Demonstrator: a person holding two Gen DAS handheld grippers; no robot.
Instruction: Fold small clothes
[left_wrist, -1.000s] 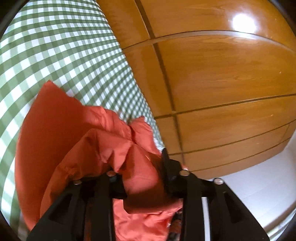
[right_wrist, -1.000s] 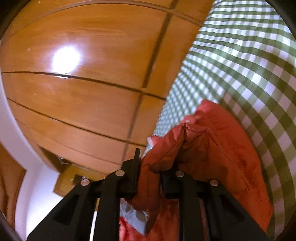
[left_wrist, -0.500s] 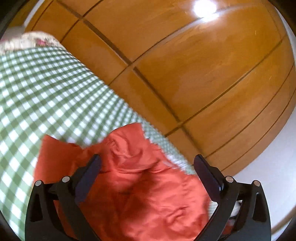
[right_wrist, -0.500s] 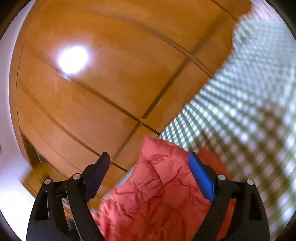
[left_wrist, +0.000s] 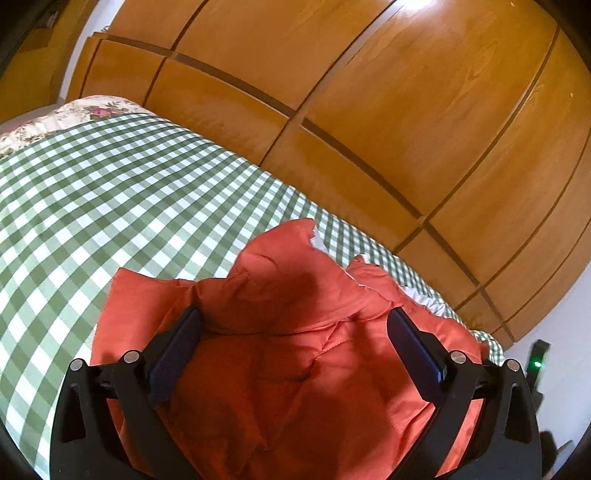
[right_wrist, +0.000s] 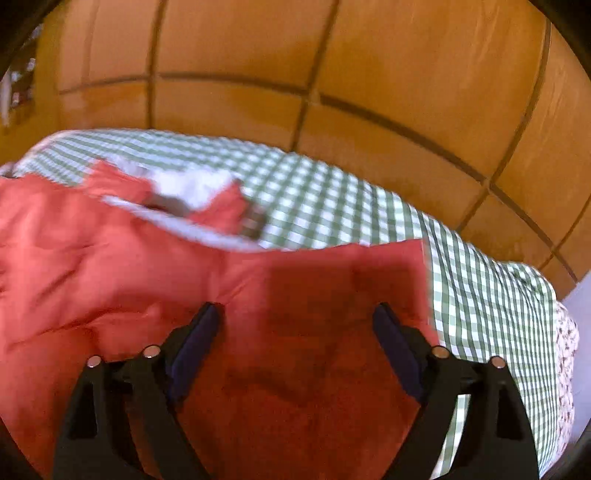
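An orange padded garment (left_wrist: 280, 280) lies rumpled on the green checked bed cover (left_wrist: 110, 192). My left gripper (left_wrist: 294, 314) hovers over it, open wide, with nothing pressed by its pads. In the right wrist view the same garment (right_wrist: 110, 258) spreads left and below, with its white lining (right_wrist: 184, 184) showing at the far edge. My right gripper (right_wrist: 296, 308) is above the garment's flatter right part. Its jaws are opening and hold no fabric. That view is blurred by motion.
A glossy wooden wardrobe (left_wrist: 406, 110) stands close behind the bed's far edge, seen also in the right wrist view as the wardrobe (right_wrist: 369, 55). Floral bedding (left_wrist: 92, 109) lies at the far left. A dark device with a green light (left_wrist: 537, 363) stands at the right.
Both grippers were shut on bunched orange fabric; they have let go and opened wide. The garment has dropped onto the bed. Both wrists rolled toward level, and the right swept sideways.
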